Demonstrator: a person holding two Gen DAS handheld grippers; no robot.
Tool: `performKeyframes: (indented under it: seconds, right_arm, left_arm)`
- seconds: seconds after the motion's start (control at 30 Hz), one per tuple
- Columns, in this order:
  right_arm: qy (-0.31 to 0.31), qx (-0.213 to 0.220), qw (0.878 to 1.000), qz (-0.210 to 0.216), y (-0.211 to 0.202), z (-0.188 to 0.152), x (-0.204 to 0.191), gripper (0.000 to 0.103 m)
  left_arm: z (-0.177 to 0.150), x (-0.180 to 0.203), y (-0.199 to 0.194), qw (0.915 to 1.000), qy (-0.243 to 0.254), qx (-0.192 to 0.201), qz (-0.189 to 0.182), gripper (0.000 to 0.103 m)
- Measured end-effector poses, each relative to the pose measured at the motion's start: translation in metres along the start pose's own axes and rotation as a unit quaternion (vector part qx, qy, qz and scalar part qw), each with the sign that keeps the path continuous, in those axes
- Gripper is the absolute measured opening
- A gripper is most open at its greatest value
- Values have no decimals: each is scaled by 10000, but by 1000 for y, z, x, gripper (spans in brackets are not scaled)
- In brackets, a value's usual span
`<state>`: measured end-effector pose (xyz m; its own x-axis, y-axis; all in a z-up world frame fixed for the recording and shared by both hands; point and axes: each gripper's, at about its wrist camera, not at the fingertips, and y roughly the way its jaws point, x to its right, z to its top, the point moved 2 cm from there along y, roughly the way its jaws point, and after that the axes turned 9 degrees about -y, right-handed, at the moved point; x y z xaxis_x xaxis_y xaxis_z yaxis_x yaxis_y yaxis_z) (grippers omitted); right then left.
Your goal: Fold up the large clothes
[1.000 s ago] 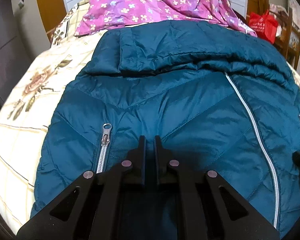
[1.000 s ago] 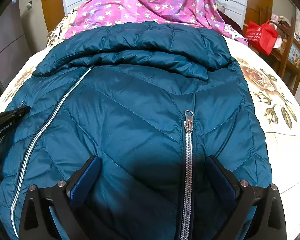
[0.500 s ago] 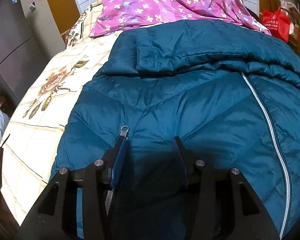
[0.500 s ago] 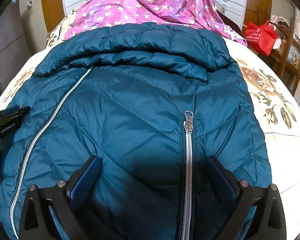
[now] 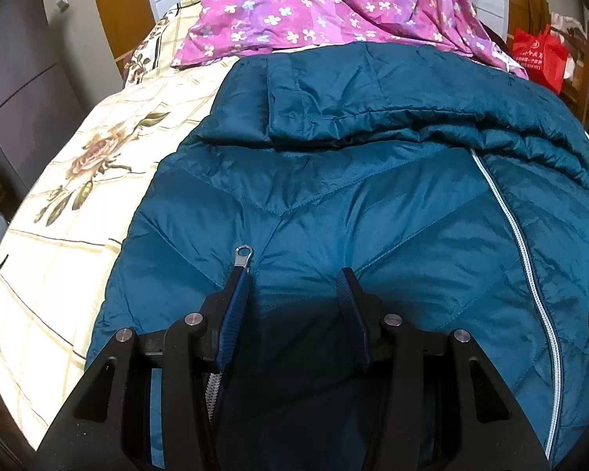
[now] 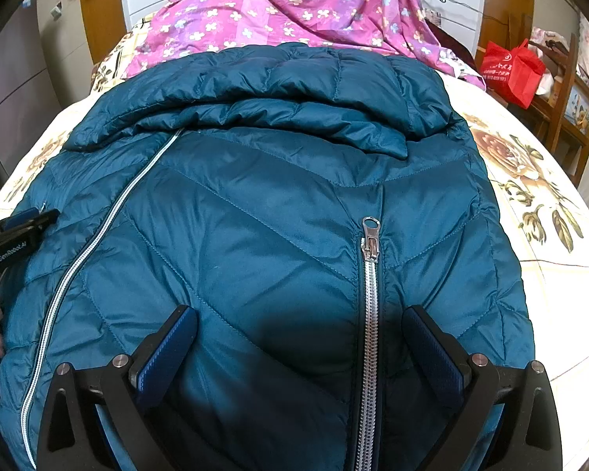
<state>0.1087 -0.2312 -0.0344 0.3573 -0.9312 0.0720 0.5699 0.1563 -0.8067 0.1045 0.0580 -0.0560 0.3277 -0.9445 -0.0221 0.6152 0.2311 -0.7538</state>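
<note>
A teal quilted down jacket (image 5: 353, 204) lies front-up on the bed, hood toward the far end; it also fills the right wrist view (image 6: 278, 216). Its main silver zipper (image 5: 530, 274) runs down the middle, and each side has a pocket zipper (image 6: 369, 274). My left gripper (image 5: 294, 278) hovers open over the jacket's left side, its left finger beside the pocket zipper pull (image 5: 242, 256). My right gripper (image 6: 298, 318) is wide open over the right side, its jaws on either side of the right pocket zipper. The left gripper shows at the left edge of the right wrist view (image 6: 19, 227).
A purple flowered cloth (image 5: 326, 11) lies beyond the hood. The bed has a cream floral sheet (image 5: 78, 196). A red bag (image 6: 510, 70) and wooden shelves (image 6: 573, 102) stand at the far right. Grey cabinets (image 5: 19, 78) stand to the left.
My left gripper has opened from shut and shifted a little left and back over the jacket. The right gripper has stayed open and still.
</note>
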Motion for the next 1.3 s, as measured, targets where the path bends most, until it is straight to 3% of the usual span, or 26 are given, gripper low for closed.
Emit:
performKeyframes:
  seconds: [0.17,0.37,0.67,0.77,0.87,0.93,1.17,1.3]
  right_arm:
    - [0,-1,10000,0,0,0,0,103]
    - [-2,-4,10000,-6,0,0,0,103]
    - [-42,-10,10000,-67,0,-1,-1,103]
    - [-123,2,9998,-153,-1,-2,-5,103]
    - [-37,-1,9999,-157,-6,-6,-3,103]
    - [5,1,9998,-176,-11,-10,-2,103]
    - [-185,117,9995,-226,-36,-42,-9,103]
    - [-98,214,9994,-237,-45,-57,-11,103]
  left_arm:
    - [1,-2,0,10000,31,8,30,47]
    - [1,-5,1,9997,-134,-45,-199,47]
    - [-1,2,2,10000,8,-20,-37,48]
    - [-1,-3,2,9997,-106,-53,-213,51]
    - [-1,-16,-1,9951,-395,-210,-885,64]
    - [-4,-26,-10,9917,-488,-362,-1137,64]
    - [-24,-85,-83,9928,-474,-49,-1102,64]
    - [-39,-114,-94,9945,-329,-3,-994,64]
